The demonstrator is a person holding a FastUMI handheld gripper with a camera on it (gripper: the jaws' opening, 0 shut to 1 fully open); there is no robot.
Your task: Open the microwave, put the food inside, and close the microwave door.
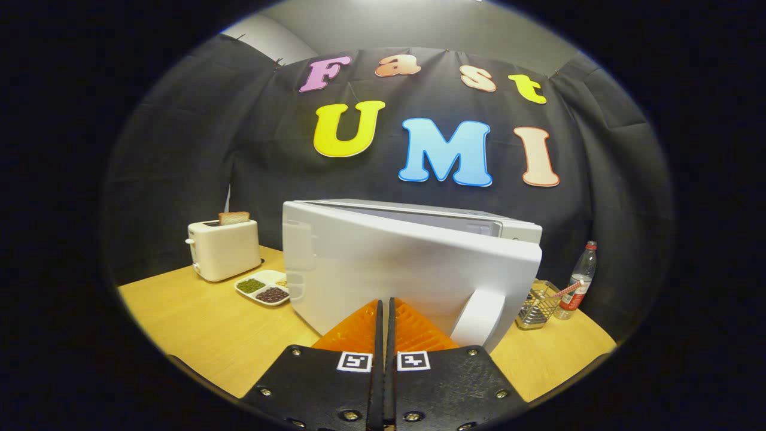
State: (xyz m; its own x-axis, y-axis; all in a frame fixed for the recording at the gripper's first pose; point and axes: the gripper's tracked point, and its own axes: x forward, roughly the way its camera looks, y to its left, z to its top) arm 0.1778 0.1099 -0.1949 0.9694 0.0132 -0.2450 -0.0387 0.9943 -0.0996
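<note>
A white microwave (508, 227) stands on the wooden table (197, 335), straight ahead of me. Its door (383, 257) is hinged on the left and hangs partly open, so a gap shows between its right edge and the oven's body. The door's handle (479, 320) sits at its lower right. My gripper (386, 301) is shut, with nothing between the fingers. The fingertips (365, 320) are right at the outer face of the door, a little left of the handle. The door hides the oven's inside.
A cream toaster (224, 248) with a slice of bread (234, 218) in it stands back left. A divided dish of beans (263, 288) lies beside the microwave. On the right are a wire basket (537, 305) and a plastic bottle (577, 280).
</note>
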